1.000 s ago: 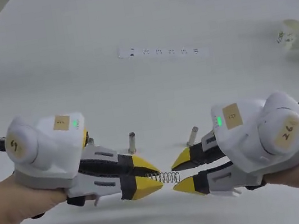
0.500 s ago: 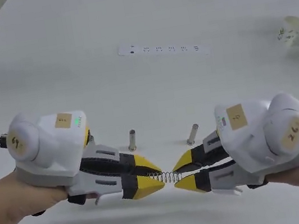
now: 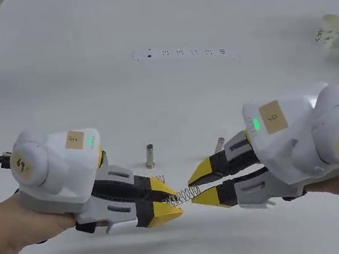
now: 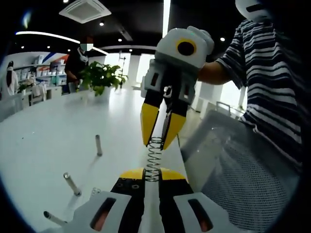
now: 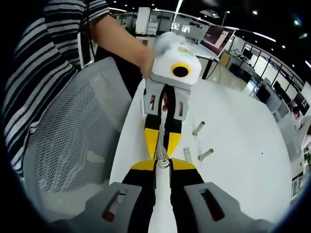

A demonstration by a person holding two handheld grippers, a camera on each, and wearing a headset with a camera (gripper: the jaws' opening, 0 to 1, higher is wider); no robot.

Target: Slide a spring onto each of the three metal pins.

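Note:
A thin coil spring (image 3: 185,195) hangs level over the white table (image 3: 82,63) between both grippers. My left gripper (image 3: 176,202) is shut on its left end; in the left gripper view the spring (image 4: 153,160) rises from between those jaws (image 4: 153,174). My right gripper (image 3: 191,191) is open, its yellow fingertips (image 4: 148,138) on either side of the spring's other end. Two upright metal pins (image 3: 150,155) (image 3: 220,143) stand just behind the tips. The left gripper view shows three pins (image 4: 98,144) (image 4: 71,183) (image 4: 52,218). A second spring (image 5: 187,154) lies beside the pins (image 5: 205,154).
A white power strip (image 3: 184,54) lies farther back on the table. A potted plant (image 4: 99,77) stands at the table's far end. A grey mesh chair (image 5: 73,145) sits at the near table edge, by the person's striped shirt (image 4: 272,77).
The two grippers have drawn closer together, and the stretch of spring showing between them is shorter. The right gripper has moved left and slightly up.

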